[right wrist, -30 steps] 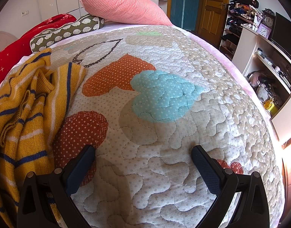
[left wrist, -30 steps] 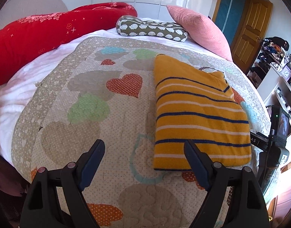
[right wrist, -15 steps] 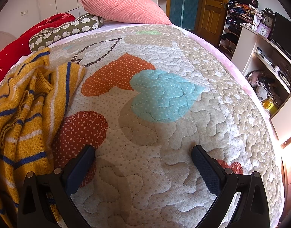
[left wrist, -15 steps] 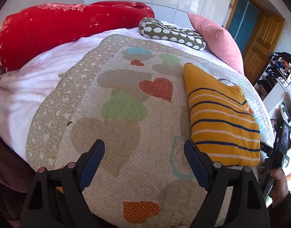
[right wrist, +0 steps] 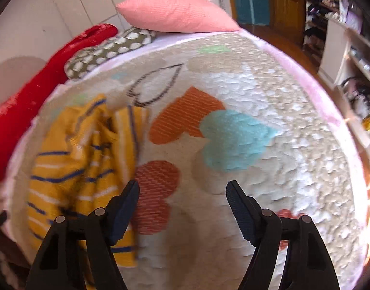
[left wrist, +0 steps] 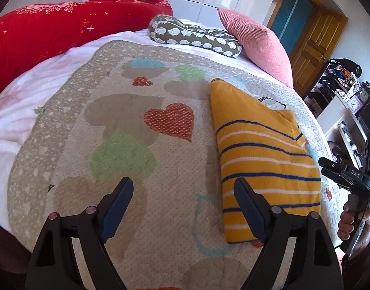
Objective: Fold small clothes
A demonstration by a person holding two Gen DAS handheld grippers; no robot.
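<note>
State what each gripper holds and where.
Nothing: the left gripper and right gripper are open above the quilt, clear of the folded sweater.

Open quilt to the left, pillows at the head

Bare quilt [left wrist: 126,130] was seen left of the folded sweater [left wrist: 262,159]; the far end was blocked by the red bolster [left wrist: 52,36], patterned pillow [left wrist: 194,36] and pink pillow [left wrist: 255,41], and shelving [right wrist: 349,55] was seen beyond the bed's right edge.

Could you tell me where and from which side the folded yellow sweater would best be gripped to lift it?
Probably the sweater's near short edge, approached low from the front of the bed: there its stacked layers end in one straight edge on the quilt, so open jaws could likely close over them all together.
</note>
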